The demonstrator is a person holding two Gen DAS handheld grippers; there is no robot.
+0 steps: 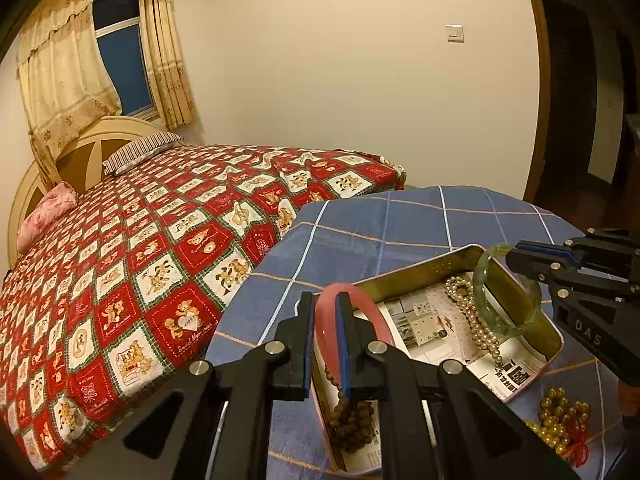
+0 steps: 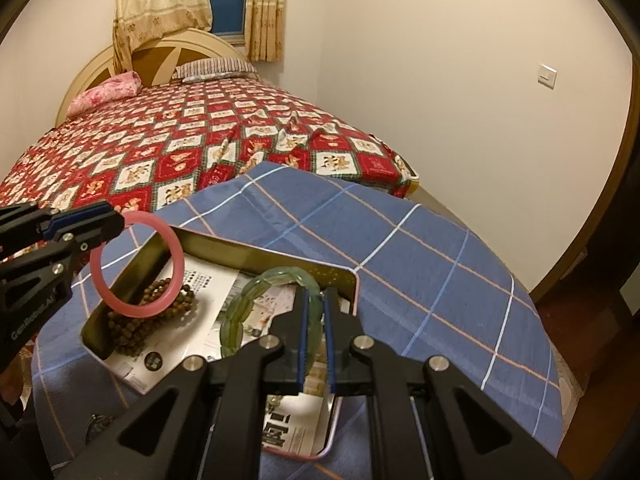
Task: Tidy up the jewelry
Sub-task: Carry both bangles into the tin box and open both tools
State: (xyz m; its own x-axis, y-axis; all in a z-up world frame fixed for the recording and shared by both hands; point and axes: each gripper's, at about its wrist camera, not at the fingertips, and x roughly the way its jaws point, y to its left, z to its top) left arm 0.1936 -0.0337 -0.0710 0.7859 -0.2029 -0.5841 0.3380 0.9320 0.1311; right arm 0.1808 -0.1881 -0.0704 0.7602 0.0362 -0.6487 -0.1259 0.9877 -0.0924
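An open tin box (image 1: 448, 262) lined with printed paper sits on the blue checked tablecloth (image 1: 360, 224). My left gripper (image 1: 325, 300) is shut on a pink bangle (image 1: 370, 308) and holds it above the box's near end; the bangle also shows in the right wrist view (image 2: 176, 256). My right gripper (image 2: 314, 300) is shut on a green jade bangle (image 2: 240, 308) and holds it over the box (image 2: 280, 258); the green bangle shows in the left wrist view (image 1: 482, 280). A pearl necklace (image 1: 476, 320) and brown bead strings (image 1: 352, 420) lie inside the box.
Golden beads with a red tassel (image 1: 560, 424) lie on the cloth to the right of the box. A bed with a red patterned cover (image 1: 132, 256) stands close behind the table. A doorway (image 1: 580, 100) is at the right.
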